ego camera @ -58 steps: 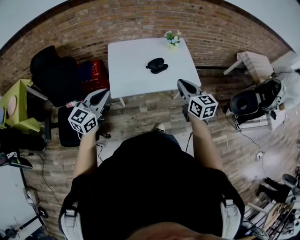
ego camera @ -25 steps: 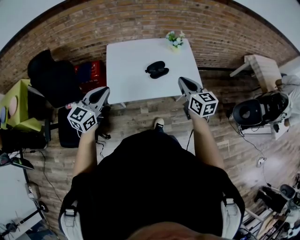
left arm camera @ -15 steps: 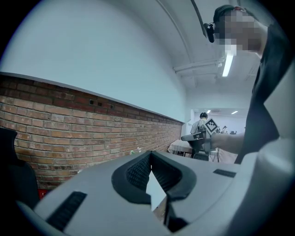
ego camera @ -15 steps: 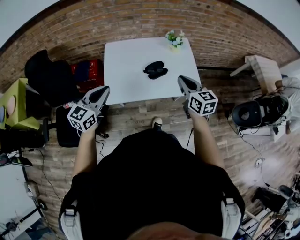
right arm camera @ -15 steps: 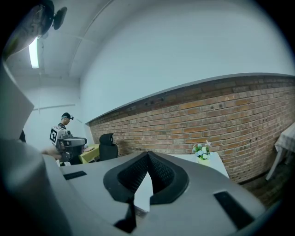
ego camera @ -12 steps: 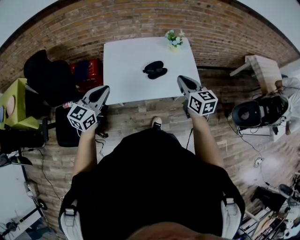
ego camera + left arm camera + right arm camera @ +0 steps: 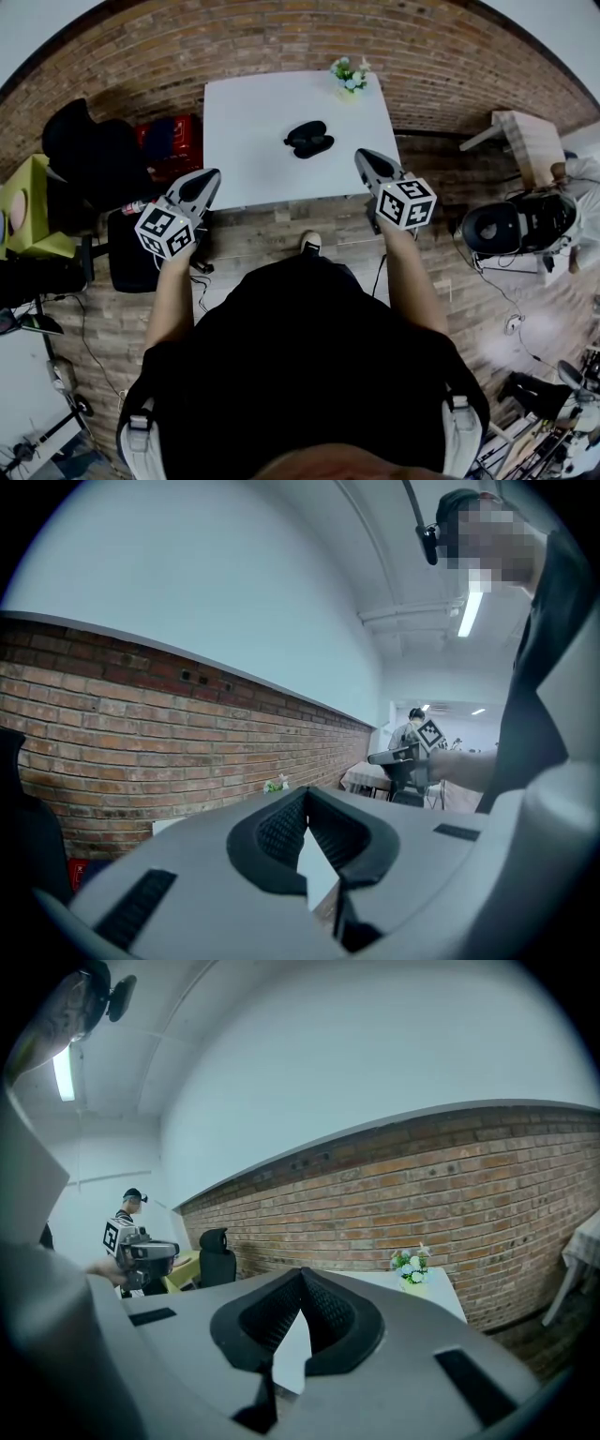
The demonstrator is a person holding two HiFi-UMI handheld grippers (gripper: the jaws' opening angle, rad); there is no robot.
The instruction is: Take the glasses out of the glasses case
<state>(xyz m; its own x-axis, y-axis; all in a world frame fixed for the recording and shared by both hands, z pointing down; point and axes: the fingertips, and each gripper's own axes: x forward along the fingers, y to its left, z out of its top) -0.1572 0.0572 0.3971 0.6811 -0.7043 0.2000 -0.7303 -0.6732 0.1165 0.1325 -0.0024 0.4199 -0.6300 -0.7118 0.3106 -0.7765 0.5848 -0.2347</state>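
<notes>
With both jaw pairs pressed tip to tip and nothing between them, the left hand-held gripper (image 7: 207, 177) and the right hand-held gripper (image 7: 365, 157) are closed and empty; each gripper view confirms this (left (image 7: 306, 792), right (image 7: 302, 1270)).

Count: 2 grippers, grey moulded shells with black ribbed pads. Each carries 1 cube, left (image 7: 166, 230) and right (image 7: 405, 202), with black-and-white square markers. Both are held by the near corners of the table (image 7: 244, 112).

Table: 1, white, smooth, roughly square top.

Glasses case (image 7: 309, 139): 1, dark, two rounded lobes, lying near the table centre, well apart from both grippers.

Flower pot (image 7: 349, 75): 1, small, at the far right corner.

Beyond: brick wall (image 7: 281, 37), plank floor (image 7: 281, 230).
</notes>
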